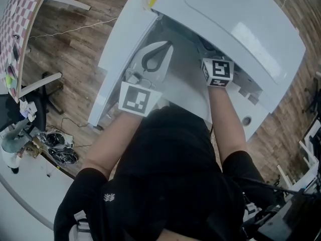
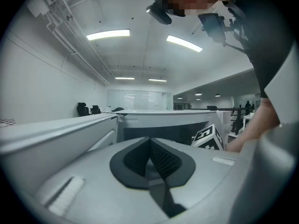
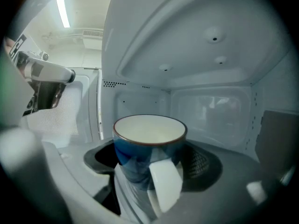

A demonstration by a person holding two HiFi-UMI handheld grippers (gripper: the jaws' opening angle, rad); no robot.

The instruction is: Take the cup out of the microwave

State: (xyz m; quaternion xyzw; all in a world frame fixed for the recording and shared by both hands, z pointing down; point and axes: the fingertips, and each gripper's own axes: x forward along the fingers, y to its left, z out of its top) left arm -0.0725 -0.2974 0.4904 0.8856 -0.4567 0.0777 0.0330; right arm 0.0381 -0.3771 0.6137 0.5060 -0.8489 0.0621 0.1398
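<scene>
A blue cup [image 3: 149, 139] with a white inside and a white handle stands in the white microwave [image 1: 241, 29], handle turned toward the camera. My right gripper [image 3: 150, 158] reaches into the cavity with the cup between its wide-spread jaws; I see no pad pressing on it. In the head view only its marker cube [image 1: 217, 72] shows, and the cup is hidden. My left gripper [image 1: 153, 59] rests by the open microwave door [image 1: 118, 54], and its dark pads [image 2: 159, 157] meet with nothing between them.
The microwave sits over a wooden floor. A checkered table [image 1: 25, 29] and a chair stand at the far left, and cables [image 1: 60, 152] lie on the floor beside a white desk. The cavity's walls and roof close in around the right gripper.
</scene>
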